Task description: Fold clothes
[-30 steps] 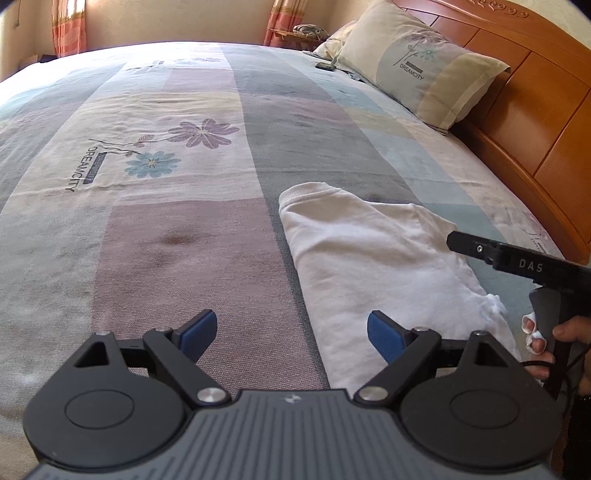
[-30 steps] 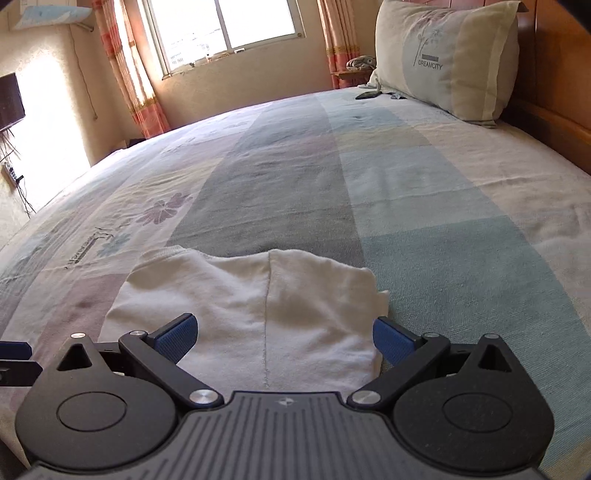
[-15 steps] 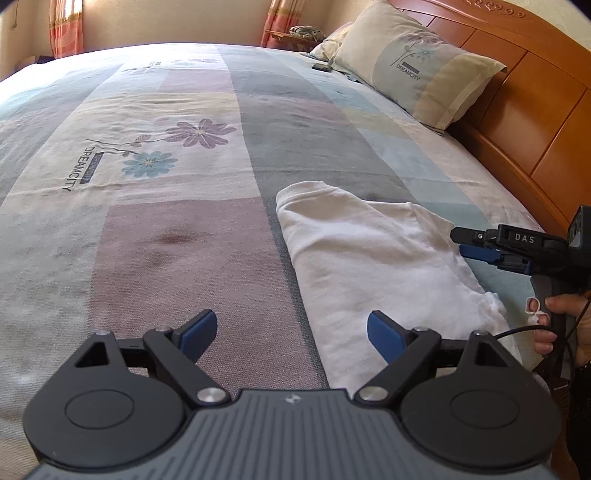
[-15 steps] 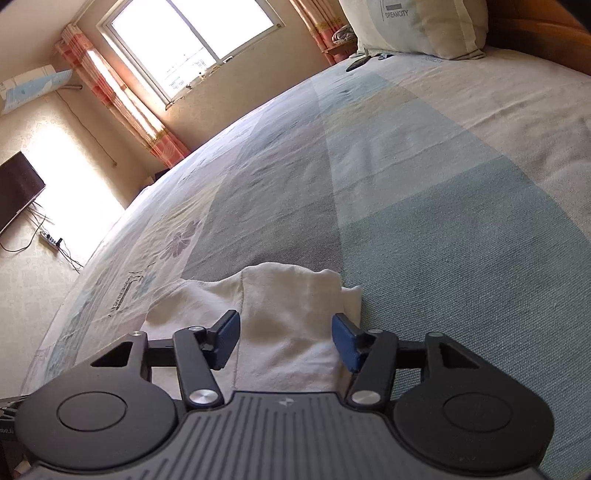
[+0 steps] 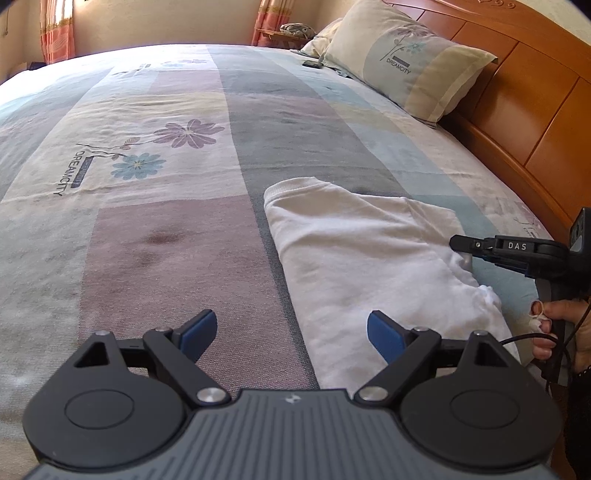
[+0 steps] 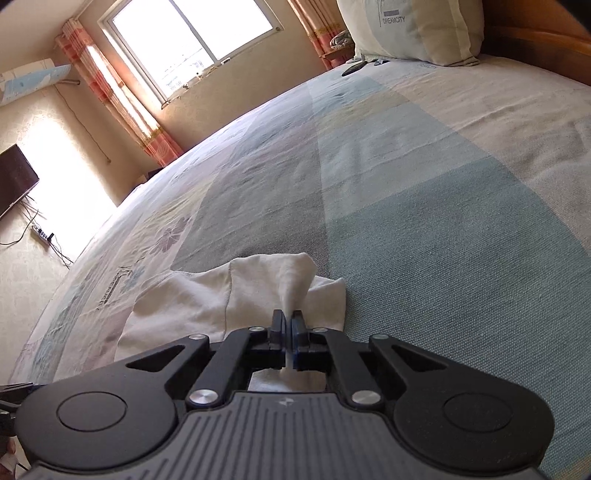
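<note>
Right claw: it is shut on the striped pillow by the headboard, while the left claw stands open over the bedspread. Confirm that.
Not quite. The right claw is shut on a pinch of the white garment, not the pillow, as the right wrist view shows. The left claw does stand open over the bedspread.

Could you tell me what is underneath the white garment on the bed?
The white garment lies directly on the patchwork bedspread, across its grey and blue stripes. Whatever lies between its folded layers is covered and cannot be seen.
</note>
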Motion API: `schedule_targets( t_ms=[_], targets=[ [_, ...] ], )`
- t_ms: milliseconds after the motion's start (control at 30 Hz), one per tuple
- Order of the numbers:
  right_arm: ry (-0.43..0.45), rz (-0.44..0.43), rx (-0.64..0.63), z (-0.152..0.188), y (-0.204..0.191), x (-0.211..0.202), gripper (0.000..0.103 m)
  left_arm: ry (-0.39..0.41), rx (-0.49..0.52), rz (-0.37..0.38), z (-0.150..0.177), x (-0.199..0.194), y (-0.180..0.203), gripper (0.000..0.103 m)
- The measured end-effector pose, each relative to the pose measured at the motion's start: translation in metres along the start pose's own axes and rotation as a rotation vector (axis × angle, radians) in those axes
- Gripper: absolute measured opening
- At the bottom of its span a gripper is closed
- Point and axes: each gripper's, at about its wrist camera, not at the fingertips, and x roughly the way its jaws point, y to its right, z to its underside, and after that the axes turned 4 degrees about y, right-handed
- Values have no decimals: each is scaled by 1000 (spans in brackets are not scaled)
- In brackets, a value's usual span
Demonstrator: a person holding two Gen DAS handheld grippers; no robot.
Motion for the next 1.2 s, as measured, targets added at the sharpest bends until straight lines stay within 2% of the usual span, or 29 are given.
schedule_targets(
  t_ms=[233, 367, 467, 533, 633, 767, 833, 1000, 1100, 1200],
  targets=[
    [13, 55, 50, 0, 6, -9, 10, 12, 3, 1, -1, -5, 1, 89],
    [40, 19, -10, -1, -18, -33, 13, 17, 2, -1, -1, -6, 3, 89],
    [-18, -31, -89, 11, -41, -41, 14, 15, 10, 4, 1, -8, 6, 89],
    [-86, -10, -132, 26, -47, -43, 14, 15, 18, 6, 2, -10, 8, 89],
    [-123, 12, -133, 50, -45, -59, 13, 15, 27, 9, 4, -13, 10, 89],
    [-138, 39, -118, 60, -46, -83, 15, 21, 38, 15, 3, -15, 16, 89],
    [-98, 51, -147, 56, -52, -89, 21, 24, 50, 20, 4, -17, 21, 89],
    [1, 53, -174, 31, -60, -77, 29, 41, 67, 22, 6, -28, 26, 89],
    [-40, 95, -163, 29, -54, -58, 29, 50, 61, 15, 8, -34, 22, 89],
    [-94, 110, -134, 45, -42, -69, 30, 48, 48, 14, 8, -33, 18, 89]
  ],
)
